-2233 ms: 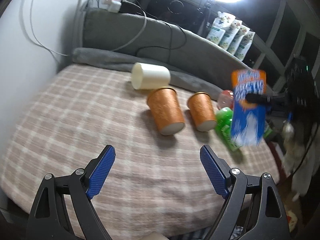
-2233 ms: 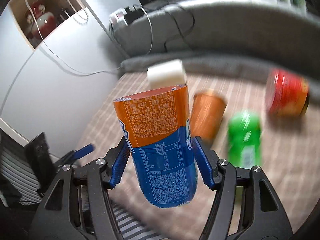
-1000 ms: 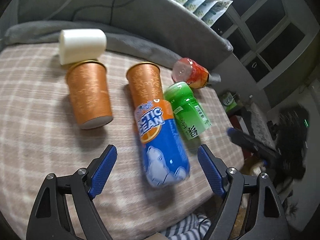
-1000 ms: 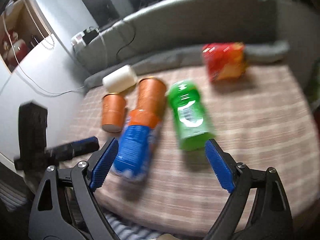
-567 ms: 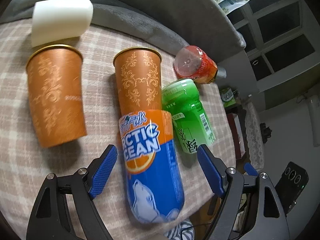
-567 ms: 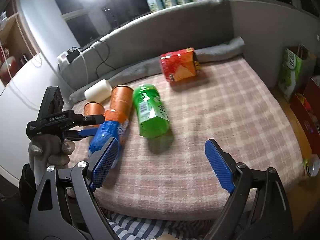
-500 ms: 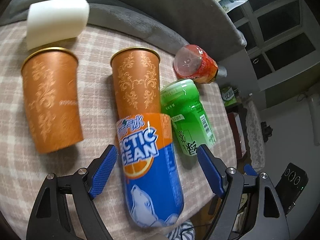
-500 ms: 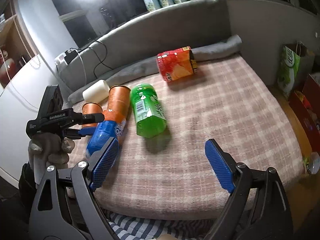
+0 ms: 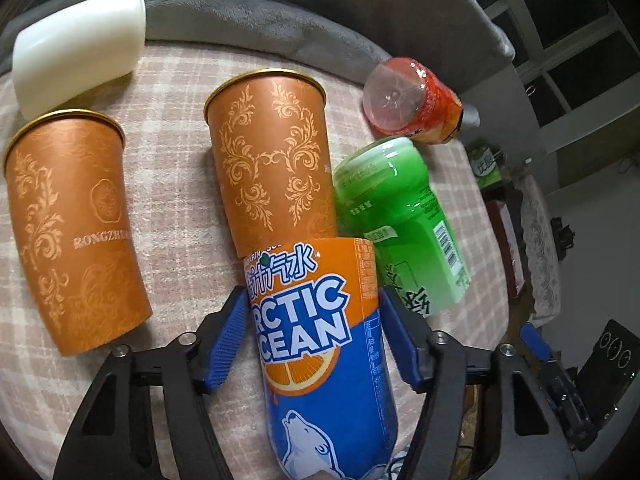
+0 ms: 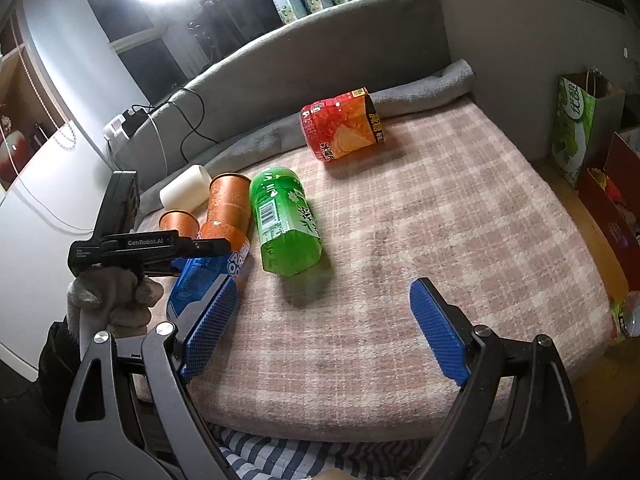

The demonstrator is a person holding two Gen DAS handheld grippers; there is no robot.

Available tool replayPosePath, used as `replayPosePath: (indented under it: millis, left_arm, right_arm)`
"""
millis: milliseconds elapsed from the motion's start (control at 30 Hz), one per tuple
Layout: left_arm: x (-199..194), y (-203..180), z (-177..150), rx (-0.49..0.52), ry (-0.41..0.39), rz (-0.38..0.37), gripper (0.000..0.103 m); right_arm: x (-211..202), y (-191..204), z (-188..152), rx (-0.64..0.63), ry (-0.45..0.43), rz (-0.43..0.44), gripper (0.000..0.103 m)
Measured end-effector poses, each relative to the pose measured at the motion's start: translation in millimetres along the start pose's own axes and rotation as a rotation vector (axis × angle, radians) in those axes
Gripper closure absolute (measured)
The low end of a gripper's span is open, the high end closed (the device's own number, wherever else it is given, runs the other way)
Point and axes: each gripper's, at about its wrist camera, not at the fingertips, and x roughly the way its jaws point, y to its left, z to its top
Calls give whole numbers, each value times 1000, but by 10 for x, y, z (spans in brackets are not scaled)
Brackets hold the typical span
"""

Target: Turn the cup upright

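A blue and orange Arctic Ocean cup (image 9: 320, 344) lies on its side on the plaid bed (image 9: 176, 184), near the front edge; it also shows in the right wrist view (image 10: 208, 276). My left gripper (image 9: 314, 332) has closed in around the cup, with its blue pads (image 9: 228, 332) at both of the cup's sides. Two orange patterned cups (image 9: 276, 156) (image 9: 72, 232) lie on their sides beyond it. My right gripper (image 10: 324, 328) is open and empty above the bed's front right part.
A green cup (image 9: 400, 216), a red snack cup (image 9: 408, 100) and a white cup (image 9: 76, 48) also lie on their sides. A grey blanket roll (image 10: 420, 92) and sofa back border the far edge. Bags and boxes (image 10: 580, 128) stand on the floor at the right.
My right gripper put the blue cup down on its side, opened and drew back. My left gripper moved in over that cup and its fingers narrowed onto its sides.
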Motion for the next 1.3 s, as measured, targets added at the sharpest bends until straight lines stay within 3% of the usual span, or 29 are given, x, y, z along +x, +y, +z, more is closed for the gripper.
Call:
replayPosePath:
  millis: [300,833,1300]
  left_arm:
    - [-179,-106,-56,55,-60,8,40]
    - [-479,-519,-270,234,-290,125,41]
    - [-545,-739,-405,345,-374,202,41]
  right_arm:
    - [31,-36,-13,13,6,-3,12]
    - [28,-7,-19,2,0,-8,12]
    - [-33,20,-4,-11,-18,-14,12]
